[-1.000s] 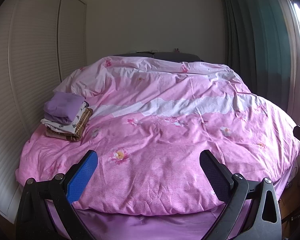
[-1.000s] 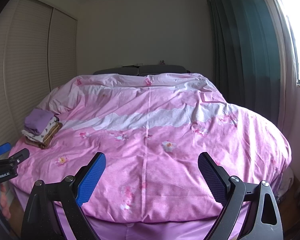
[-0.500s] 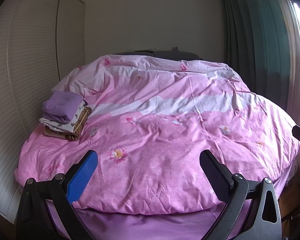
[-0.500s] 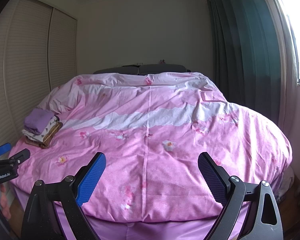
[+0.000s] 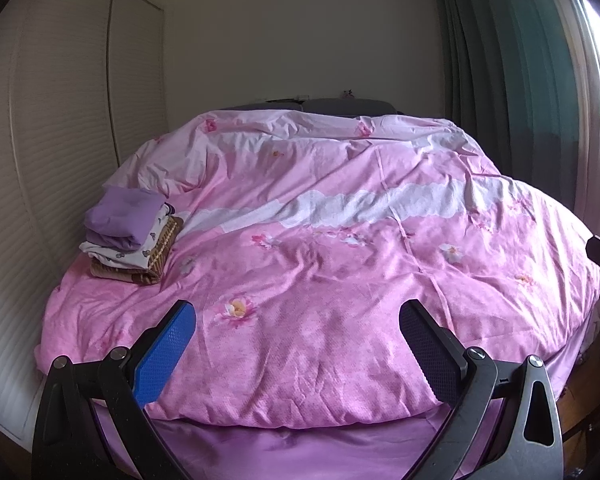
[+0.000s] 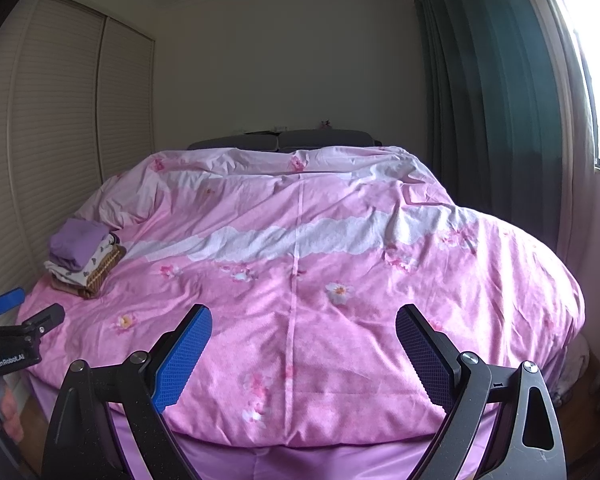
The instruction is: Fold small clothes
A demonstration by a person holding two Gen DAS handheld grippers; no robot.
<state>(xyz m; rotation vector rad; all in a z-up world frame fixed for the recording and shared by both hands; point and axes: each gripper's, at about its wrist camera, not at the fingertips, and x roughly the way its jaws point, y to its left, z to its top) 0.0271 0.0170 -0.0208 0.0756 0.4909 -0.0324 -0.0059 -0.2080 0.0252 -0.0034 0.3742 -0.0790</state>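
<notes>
Hovering at the bed's (image 5: 300, 360) foot, left gripper (image 5: 296, 344) and right gripper (image 6: 304, 344) both gaping, holding nothing. Folded stack (image 5: 130, 236) sitting far left; probably needing another garment, none showing.

Pink-quilted bed (image 6: 300, 280), green curtains (image 6: 492, 100), louvred wardrobe (image 6: 52, 140).

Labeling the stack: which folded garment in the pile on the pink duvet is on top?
The plain lilac folded garment. Beneath it lie a white printed piece and, at the bottom, a brown woven-look one.
</notes>
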